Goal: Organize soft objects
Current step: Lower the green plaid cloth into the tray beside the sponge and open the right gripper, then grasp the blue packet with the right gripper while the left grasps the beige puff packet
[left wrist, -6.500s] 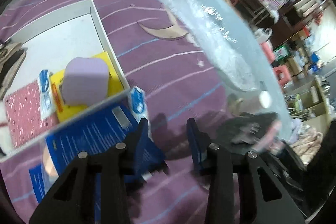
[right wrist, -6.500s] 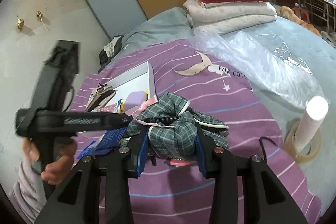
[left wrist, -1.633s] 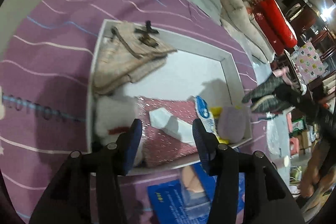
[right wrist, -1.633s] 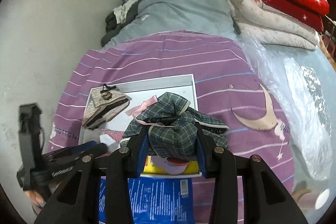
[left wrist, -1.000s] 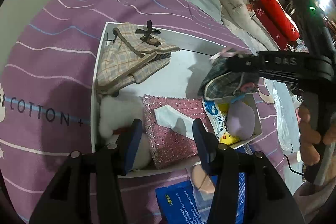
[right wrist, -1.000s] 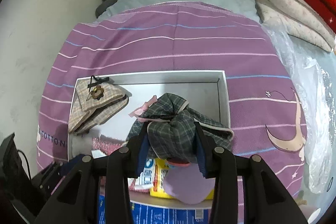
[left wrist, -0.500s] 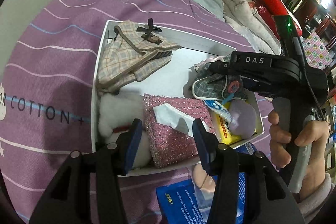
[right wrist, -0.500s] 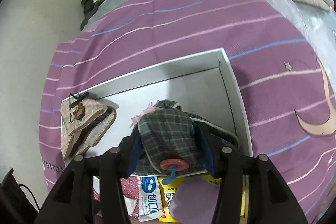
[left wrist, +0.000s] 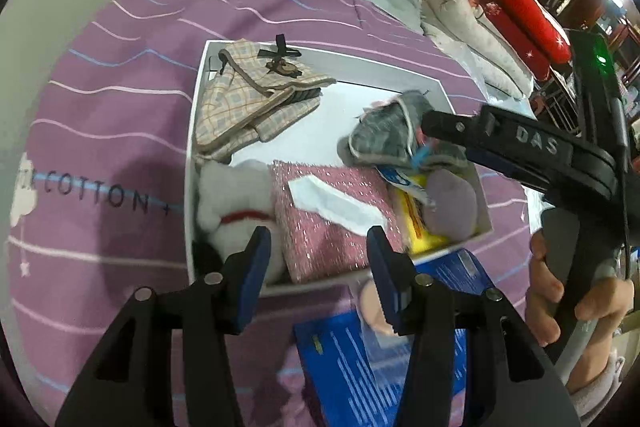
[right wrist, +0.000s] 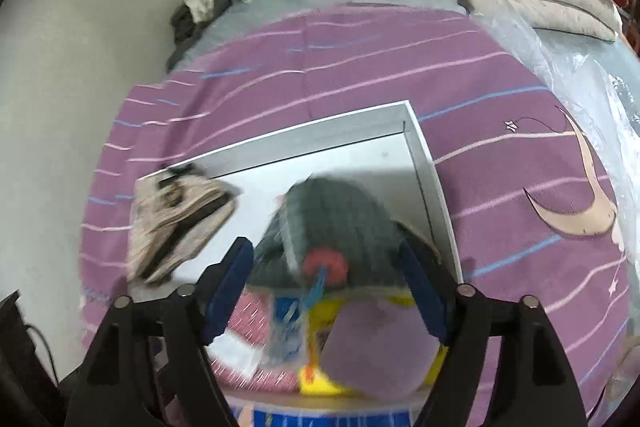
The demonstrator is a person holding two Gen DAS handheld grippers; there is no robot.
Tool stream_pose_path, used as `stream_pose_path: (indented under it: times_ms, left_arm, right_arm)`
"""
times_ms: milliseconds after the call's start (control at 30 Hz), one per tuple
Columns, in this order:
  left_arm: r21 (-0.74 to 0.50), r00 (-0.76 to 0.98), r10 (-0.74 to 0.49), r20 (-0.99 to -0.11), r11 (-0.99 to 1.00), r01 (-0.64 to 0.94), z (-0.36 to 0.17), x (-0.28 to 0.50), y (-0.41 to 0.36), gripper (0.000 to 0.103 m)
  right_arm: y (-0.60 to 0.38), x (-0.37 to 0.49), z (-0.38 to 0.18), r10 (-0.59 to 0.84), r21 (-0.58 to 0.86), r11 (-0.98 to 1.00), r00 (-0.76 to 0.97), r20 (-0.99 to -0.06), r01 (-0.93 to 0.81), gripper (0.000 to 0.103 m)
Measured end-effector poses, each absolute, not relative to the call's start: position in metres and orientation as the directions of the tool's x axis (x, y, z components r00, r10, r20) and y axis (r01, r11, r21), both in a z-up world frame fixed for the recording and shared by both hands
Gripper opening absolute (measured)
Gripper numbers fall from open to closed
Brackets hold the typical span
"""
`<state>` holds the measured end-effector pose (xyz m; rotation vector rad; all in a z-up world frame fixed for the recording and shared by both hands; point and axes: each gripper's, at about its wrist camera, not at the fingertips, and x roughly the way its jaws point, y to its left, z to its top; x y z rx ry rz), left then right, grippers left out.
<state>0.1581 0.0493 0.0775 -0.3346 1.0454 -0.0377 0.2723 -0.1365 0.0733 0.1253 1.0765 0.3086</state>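
Your right tool (right wrist: 326, 291) is standing wide: its jaws have just been opening, and the green plaid cloth (right wrist: 332, 227) is sitting between them in the box (right wrist: 424, 163), with gaps showing beside both pads. Whether a pad is still brushing the cloth, you cannot tell through the blur. Your right hand (left wrist: 576, 291) is wrapping the tool's handle at the right edge of the left view.

Your left tool (left wrist: 316, 279) is hovering over the near edge of the box, jaws about half apart and holding nothing.

In the one white box, you are looking at six soft things. One green plaid cloth is lying toward the far right corner, with a red button and a blue tag on its near side. One beige plaid cloth (left wrist: 252, 103) with a dark bow is lying in the far left corner. One white fluffy thing (left wrist: 232, 203) is sitting in the near left corner. One pink glittery pouch (left wrist: 332, 223) with a white label is lying beside it. One yellow packet (left wrist: 416, 227) is lying next to the pouch, and one lilac pad (left wrist: 452, 203) is resting on top of that packet.

One blue package (left wrist: 360, 359) is lying on the purple striped bedspread (left wrist: 100, 131), just outside the box's near wall.
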Motion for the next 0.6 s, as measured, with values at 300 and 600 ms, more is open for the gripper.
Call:
stream_pose_path:
  times_ms: [300,600]
  left_arm:
    - [-0.176,0.519,-0.078,-0.851,0.974,-0.141,0.095,0.126,0.038,0.051]
    - [-0.153,0.517,-0.050,-0.854,0.976,-0.157,0.101,0.103,0.027,0.051]
  right_arm:
    - [-0.147,0.199,0.112,0.301,0.183,0.945,0.505,-0.809,-0.270,0.077]
    - [-0.151,0.149,0.127,0.337,0.181,0.928,0.530,-0.778,-0.324,0.078]
